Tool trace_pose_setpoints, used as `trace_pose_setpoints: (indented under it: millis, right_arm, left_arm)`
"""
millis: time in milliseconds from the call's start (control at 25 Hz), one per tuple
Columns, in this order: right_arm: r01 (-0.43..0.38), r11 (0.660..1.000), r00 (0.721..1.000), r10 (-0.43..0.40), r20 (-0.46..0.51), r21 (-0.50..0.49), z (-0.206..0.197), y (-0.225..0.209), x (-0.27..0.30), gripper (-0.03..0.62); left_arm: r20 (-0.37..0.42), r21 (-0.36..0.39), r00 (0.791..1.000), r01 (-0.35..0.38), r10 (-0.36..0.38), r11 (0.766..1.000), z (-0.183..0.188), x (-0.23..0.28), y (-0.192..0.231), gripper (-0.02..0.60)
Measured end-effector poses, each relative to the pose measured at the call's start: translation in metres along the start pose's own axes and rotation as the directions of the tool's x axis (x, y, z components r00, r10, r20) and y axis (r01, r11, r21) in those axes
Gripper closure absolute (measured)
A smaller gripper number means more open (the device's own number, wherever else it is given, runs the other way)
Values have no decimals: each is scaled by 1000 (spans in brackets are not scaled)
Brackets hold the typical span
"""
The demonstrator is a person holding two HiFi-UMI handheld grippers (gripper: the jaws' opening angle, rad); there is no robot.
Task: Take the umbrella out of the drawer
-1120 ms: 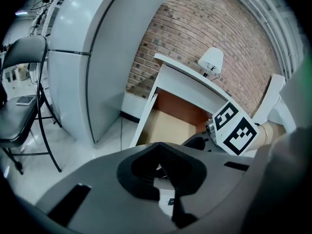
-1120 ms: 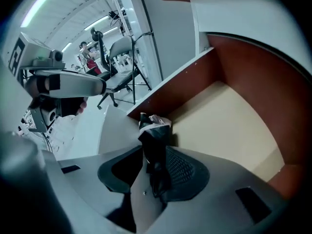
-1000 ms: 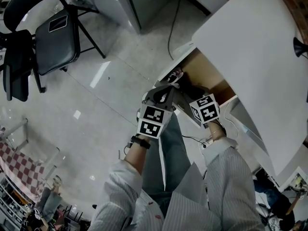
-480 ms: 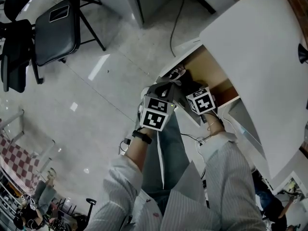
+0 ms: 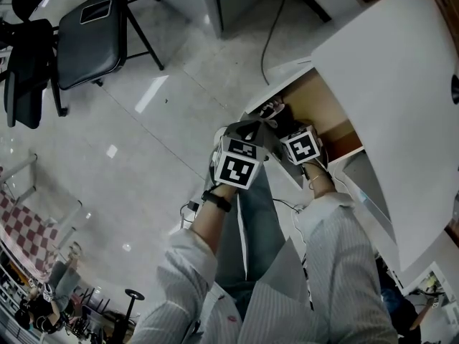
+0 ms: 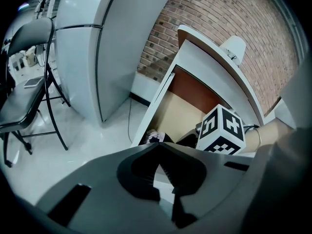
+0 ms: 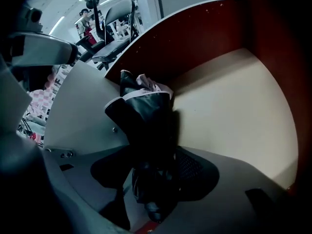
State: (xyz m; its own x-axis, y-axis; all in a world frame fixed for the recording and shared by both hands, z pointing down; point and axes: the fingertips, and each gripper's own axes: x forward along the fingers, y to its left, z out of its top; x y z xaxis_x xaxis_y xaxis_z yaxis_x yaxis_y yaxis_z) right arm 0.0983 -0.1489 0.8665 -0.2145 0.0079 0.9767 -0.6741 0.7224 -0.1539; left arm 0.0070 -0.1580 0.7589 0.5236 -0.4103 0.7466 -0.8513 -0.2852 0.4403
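Note:
A black folded umbrella point(image 7: 146, 126) with a pale band lies in the open drawer point(image 5: 319, 95), against its front wall. My right gripper point(image 7: 151, 179) points steeply down into the drawer. Its jaws have just been opening, and they stand wide with the umbrella's near end between them; no pad visibly presses on it. From the head view only its marker cube point(image 5: 301, 145) shows at the drawer's mouth. My left gripper point(image 6: 157, 147) hovers just outside the drawer front, shut on nothing. The umbrella point(image 6: 166, 139) peeks out beyond its tips.
The drawer hangs under a white desk top point(image 5: 391, 99) against a brick wall point(image 6: 219, 18). A black folding chair point(image 5: 90, 41) and a grey cabinet point(image 6: 92, 48) stand on the tiled floor to the left. A cable point(image 5: 269, 41) runs down the floor beside the drawer.
Both grippers have sunk toward the drawer, the right one deeper into its mouth. The left gripper has closed in on the drawer front.

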Motion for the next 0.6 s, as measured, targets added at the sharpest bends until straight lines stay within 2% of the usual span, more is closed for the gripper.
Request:
trace_pose_setpoints:
  millis: [400, 600]
  right_arm:
    - [18, 1000, 996, -19, -86, -19, -8, -3, 7, 370]
    - [43, 999, 996, -44, -77, -11, -6, -3, 5, 390]
  left_arm:
    - [12, -16, 1000, 4, -4, 1000, 3, -5, 5, 572]
    - [20, -6, 1000, 4, -4, 1000, 8, -10, 8, 572]
